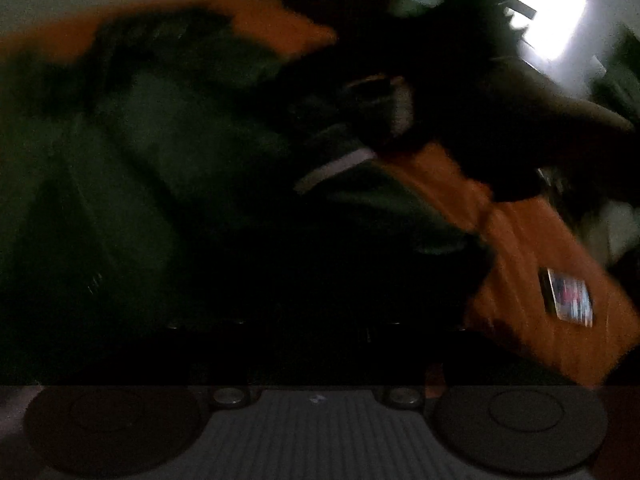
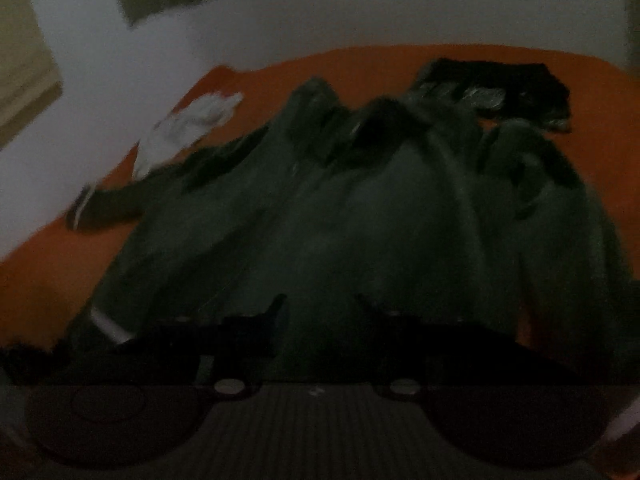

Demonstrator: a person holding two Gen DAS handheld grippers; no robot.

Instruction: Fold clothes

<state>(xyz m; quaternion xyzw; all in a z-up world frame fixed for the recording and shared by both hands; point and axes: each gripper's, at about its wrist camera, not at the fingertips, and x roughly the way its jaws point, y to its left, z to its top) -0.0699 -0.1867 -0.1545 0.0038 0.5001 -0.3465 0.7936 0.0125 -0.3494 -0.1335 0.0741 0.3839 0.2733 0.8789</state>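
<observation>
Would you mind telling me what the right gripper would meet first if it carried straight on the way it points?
Most likely the dark green garment directly ahead of the right gripper; the dim picture makes depth unclear.

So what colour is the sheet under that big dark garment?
Orange. The sheet shows best in the right wrist view, around the dark green garment.

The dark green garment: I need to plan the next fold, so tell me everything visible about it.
The dark green garment is a soft, heavy-looking piece of clothing, spread crumpled over the orange bedcover. A sleeve with a pale-striped cuff reaches left. A white cloth lies by that sleeve; a black garment touches its far edge. The right gripper hovers at its near edge, fingers apart.
</observation>
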